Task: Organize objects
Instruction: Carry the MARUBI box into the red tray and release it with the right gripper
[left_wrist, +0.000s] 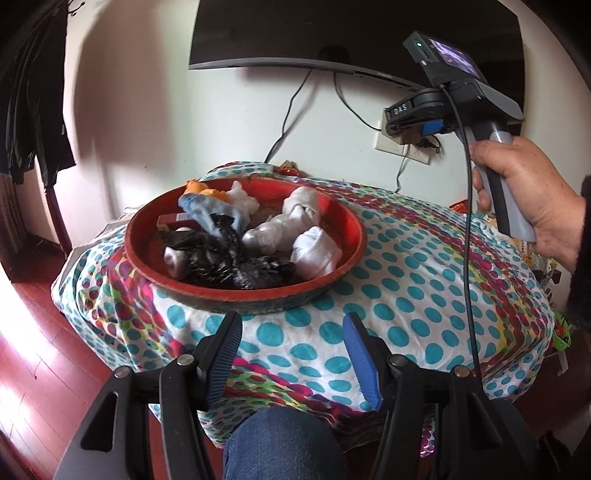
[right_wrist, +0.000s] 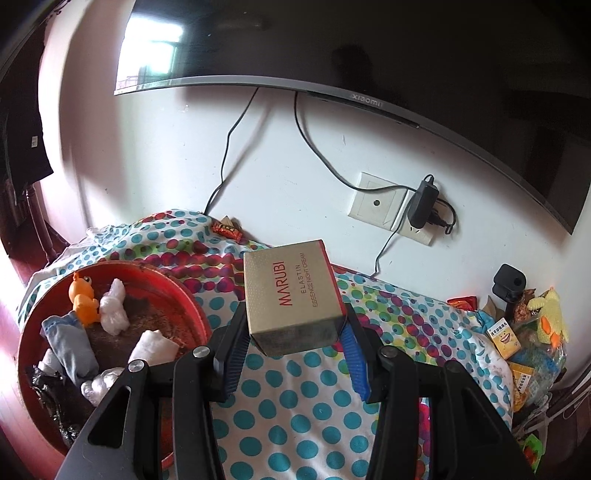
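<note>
Left wrist view: left gripper (left_wrist: 291, 354) hangs with jaws spread and nothing between them, just short of the round red tray (left_wrist: 155, 273) on the dotted cloth (left_wrist: 424, 295), probably waiting its turn; the tray holds soft crumpled things, namely a white sock roll (left_wrist: 314, 253), black plastic bag (left_wrist: 221, 258) and shiny wrapped bundle (left_wrist: 280, 225). Right wrist view: right gripper (right_wrist: 293, 343) has its ribbed blue pads (right_wrist: 356, 365) clamped on the lower sides of the stiff gold cardboard cream box (right_wrist: 291, 291), lifted clear of the cloth, tilted, right of the tray, likely bound for it beside the orange rubber duck (right_wrist: 84, 299).

Tilted gold MARUBI box (right_wrist: 293, 295) lifted beside red basin (right_wrist: 192, 306).
</note>
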